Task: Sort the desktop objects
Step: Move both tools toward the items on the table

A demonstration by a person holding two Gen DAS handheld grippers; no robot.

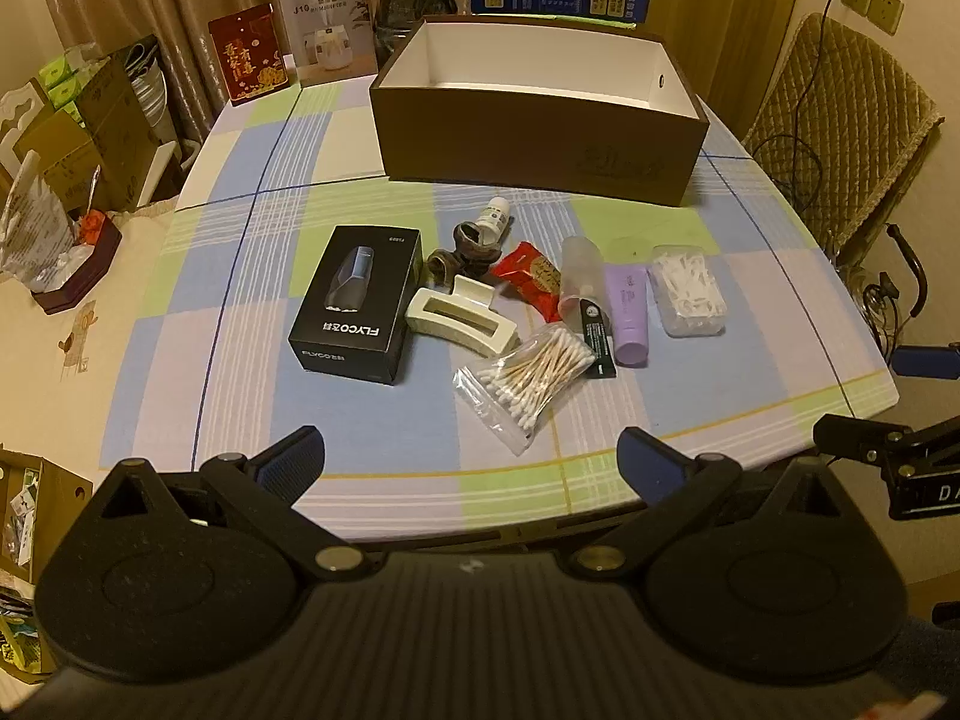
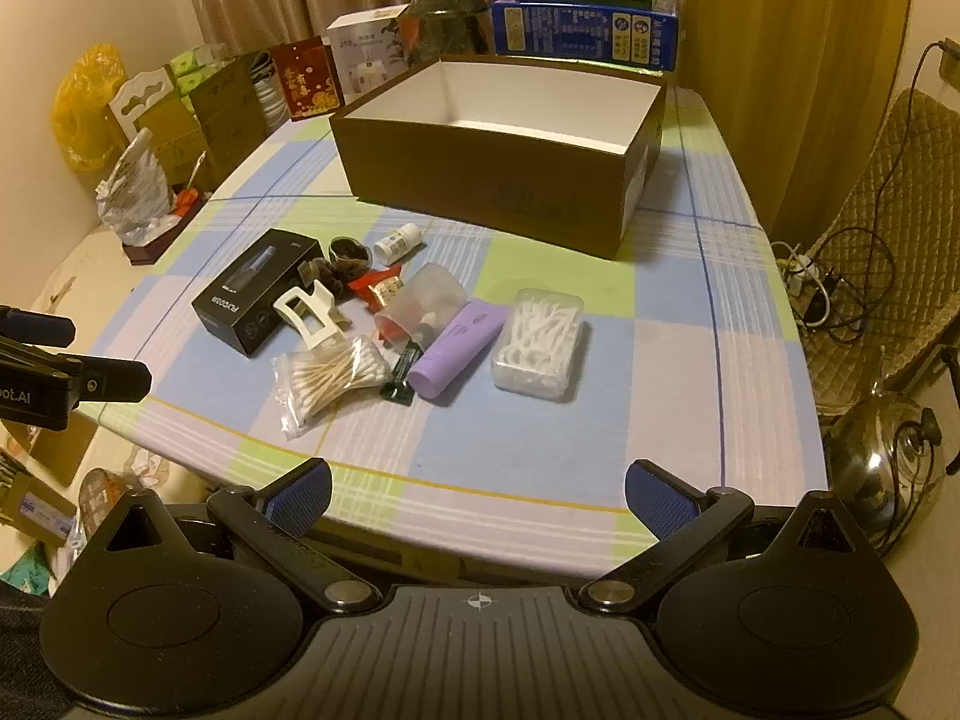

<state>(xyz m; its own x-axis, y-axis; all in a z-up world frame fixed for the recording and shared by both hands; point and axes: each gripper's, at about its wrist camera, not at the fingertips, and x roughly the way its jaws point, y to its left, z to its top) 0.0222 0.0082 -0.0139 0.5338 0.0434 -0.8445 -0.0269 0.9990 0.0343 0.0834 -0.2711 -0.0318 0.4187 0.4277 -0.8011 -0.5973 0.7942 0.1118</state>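
On a checked tablecloth [image 1: 360,420], from left: a black shaver box [image 1: 355,303], cream hair clip [image 1: 459,321], bagged cotton swabs [image 1: 531,378], purple tube [image 1: 627,318] and floss-pick case [image 1: 687,291], before an open brown box [image 1: 540,114]. Left gripper [image 1: 471,459] and right gripper [image 2: 477,495] hover spread wide, empty.

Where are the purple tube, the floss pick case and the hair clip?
purple tube [image 2: 459,345]: right wrist view, mid-body.
floss pick case [image 2: 538,345]: right wrist view, clear lid.
hair clip [image 1: 459,324]: left wrist view, cream frame.
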